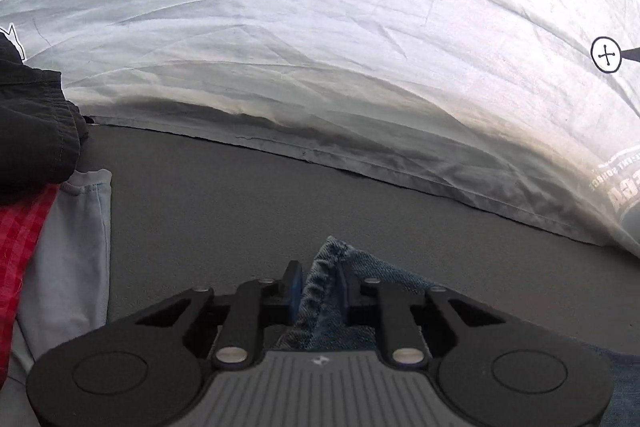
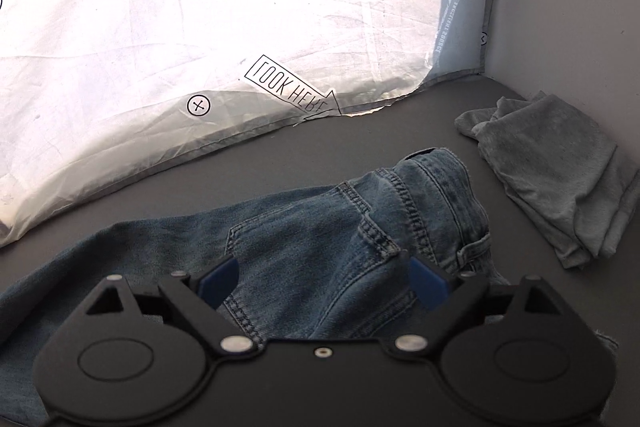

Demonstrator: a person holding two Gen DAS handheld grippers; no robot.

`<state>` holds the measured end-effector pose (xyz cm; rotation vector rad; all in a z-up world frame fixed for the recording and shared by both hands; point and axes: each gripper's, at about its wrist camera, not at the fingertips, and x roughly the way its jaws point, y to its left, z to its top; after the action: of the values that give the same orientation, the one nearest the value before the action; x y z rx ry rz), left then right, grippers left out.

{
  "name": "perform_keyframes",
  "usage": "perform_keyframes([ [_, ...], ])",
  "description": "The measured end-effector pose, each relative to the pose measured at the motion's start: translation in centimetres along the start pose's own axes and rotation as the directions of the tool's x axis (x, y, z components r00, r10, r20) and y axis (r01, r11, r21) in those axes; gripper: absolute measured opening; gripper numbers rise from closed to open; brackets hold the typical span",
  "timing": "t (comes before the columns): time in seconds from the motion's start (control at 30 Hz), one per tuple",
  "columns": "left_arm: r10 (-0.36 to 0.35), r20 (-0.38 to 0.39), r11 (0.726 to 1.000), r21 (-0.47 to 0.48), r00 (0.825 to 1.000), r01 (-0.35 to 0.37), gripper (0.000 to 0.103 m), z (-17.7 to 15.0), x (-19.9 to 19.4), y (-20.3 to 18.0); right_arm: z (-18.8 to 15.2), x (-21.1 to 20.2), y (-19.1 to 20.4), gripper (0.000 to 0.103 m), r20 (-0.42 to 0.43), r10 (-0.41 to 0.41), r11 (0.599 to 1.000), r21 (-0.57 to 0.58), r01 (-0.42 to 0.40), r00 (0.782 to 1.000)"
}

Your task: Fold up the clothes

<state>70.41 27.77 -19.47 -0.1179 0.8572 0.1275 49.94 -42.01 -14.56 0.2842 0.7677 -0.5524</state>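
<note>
Your blue denim jeans lie crumpled on the grey bench, waistband bunched toward the far right and 1 leg trailing left. Just beside them on the right sits a loosely folded grey garment, apart from the denim.

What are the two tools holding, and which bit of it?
The left tool is pinching the jeans by a stitched seam edge. The right tool is open above the jeans and holds nothing.
</note>
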Motion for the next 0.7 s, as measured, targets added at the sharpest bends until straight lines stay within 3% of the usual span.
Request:
perform_keyframes([
  [0.07, 0.041, 0.028, 0.999, 0.023, 0.999, -0.042, 0.006, 0.6, -0.5, 0.0, 0.4, -0.5, 0.0, 0.092, 0.006, 0.009, 1.0, 0.022, -0.009, 1.0],
  [0.13, 0.128, 0.087, 0.992, 0.0, 0.988, -0.129, 0.003, 2.2, -1.3, 0.7, 0.9, -1.2, -0.1, 0.092, 0.019, 0.006, 1.0, 0.028, -0.006, 1.0],
  [0.2, 0.145, 0.107, 0.978, -0.164, 0.984, -0.126, 0.004, 4.3, -1.6, 3.2, 1.1, -1.8, -0.2, 0.092, 0.031, 0.001, 1.0, 0.018, -0.001, 1.0],
  [0.23, 0.184, 0.102, 0.963, -0.218, 0.978, -0.159, 0.003, 4.9, -1.4, 3.8, 1.2, -2.1, -0.4, 0.093, 0.035, -0.002, 1.0, 0.012, 0.001, 0.999],
  [0.27, 0.239, 0.09, 0.945, -0.253, 0.967, -0.209, 0.005, 5.4, -1.2, 4.2, 1.4, -2.4, -0.5, 0.092, 0.04, -0.004, 1.0, 0.006, 0.004, 0.999],
  [0.33, 0.283, 0.08, 0.935, -0.246, 0.956, -0.256, 0.015, 5.5, -1.3, 4.3, 1.3, -2.7, -0.9, 0.092, 0.038, -0.007, 1.0, 0.007, 0.007, 0.999],
  [0.43, 0.184, 0.103, 0.953, -0.26, 0.978, -0.152, 0.028, 3.8, -3.8, 3.9, 0.9, -3.6, -1.7, 0.093, 0.034, -0.012, 1.0, 0.0, 0.012, 0.999],
  [0.5, 0.133, 0.111, 0.967, -0.233, 0.985, -0.104, 0.045, 1.3, -6.5, 2.5, 0.3, -4.3, -2.7, 0.093, 0.031, -0.018, 1.0, -0.005, 0.018, 0.999],
  [0.7, 0.029, 0.04, 0.996, -0.087, 0.999, -0.025, 0.053, -9.7, -14.9, -3.3, -2.4, -7.1, -6.8, 0.094, 0.016, -0.042, 0.999, -0.005, 0.042, 0.999],
])
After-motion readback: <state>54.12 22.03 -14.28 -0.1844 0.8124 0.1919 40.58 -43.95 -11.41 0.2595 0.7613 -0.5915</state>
